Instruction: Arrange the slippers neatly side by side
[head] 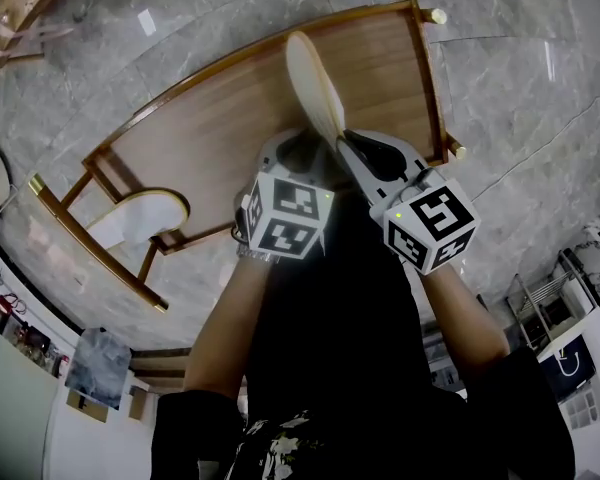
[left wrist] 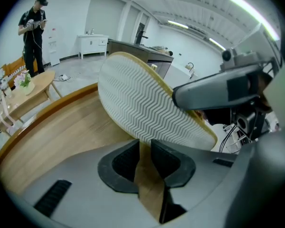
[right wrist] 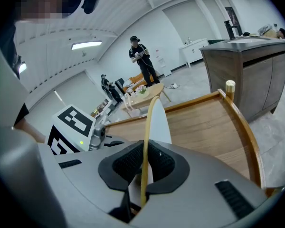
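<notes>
A flat cream slipper (head: 315, 88) with a zigzag sole (left wrist: 142, 103) stands on edge, toe up, over the top board of a wooden shoe rack (head: 210, 138). My right gripper (right wrist: 143, 158) is shut on its thin tan edge (right wrist: 149, 122), near the heel in the head view (head: 365, 153). My left gripper (left wrist: 143, 148) is just left of it (head: 298, 153). The sole's lower edge runs into its narrow jaw gap, and a tan strip fills that gap. The right gripper's finger (left wrist: 218, 91) shows across the sole. A second slipper (head: 145, 211) lies on the rack's lower shelf, at the left.
The rack has a raised rim with brass knobs (right wrist: 230, 85) and stands on a grey marble floor (head: 540, 98). A person (left wrist: 33, 32) stands beyond a low wooden table (left wrist: 26, 91). A dark counter (right wrist: 247, 65) is behind the rack's right end.
</notes>
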Motion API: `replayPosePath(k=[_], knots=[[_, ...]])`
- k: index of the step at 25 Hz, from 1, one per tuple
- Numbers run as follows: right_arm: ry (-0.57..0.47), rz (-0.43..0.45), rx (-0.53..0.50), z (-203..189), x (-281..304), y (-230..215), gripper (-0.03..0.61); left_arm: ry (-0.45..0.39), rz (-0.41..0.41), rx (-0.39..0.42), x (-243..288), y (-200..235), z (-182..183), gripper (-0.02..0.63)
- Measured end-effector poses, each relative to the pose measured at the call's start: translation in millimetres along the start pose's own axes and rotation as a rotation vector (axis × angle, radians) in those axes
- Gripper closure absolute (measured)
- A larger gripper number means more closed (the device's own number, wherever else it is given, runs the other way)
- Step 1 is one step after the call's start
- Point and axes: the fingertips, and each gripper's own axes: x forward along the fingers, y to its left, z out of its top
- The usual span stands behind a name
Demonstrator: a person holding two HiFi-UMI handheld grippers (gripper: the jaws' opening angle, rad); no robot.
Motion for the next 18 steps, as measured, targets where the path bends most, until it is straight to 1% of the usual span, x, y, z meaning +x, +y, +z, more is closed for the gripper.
replayPosePath(k=[3, 6, 10, 13, 18], knots=[[0.011, -0.01, -0.05, -1, 6, 11, 0.555, 0.005, 0.008, -0.021, -7, 8, -14, 0.546], [-0.004, -0.012, -0.043, -2, 12, 26, 0.557, 0.003, 0.009, -0.039, -9, 15, -24, 0.545], [-0.043, -0.069, -0.042, -2, 8, 28, 0.555, -0.036, -0.01, -0.034, -2, 13, -12, 0.545], [-0.042, -0.112, -0.054, -5, 6, 22, 0.555, -0.044, -0.027, -0.014, 8, 9, -3, 0.545], [-0.07, -0.128, -0.046, -4, 5, 20, 0.555, -0.045, -0.032, 0.001, 10, 12, -2, 0.548]])
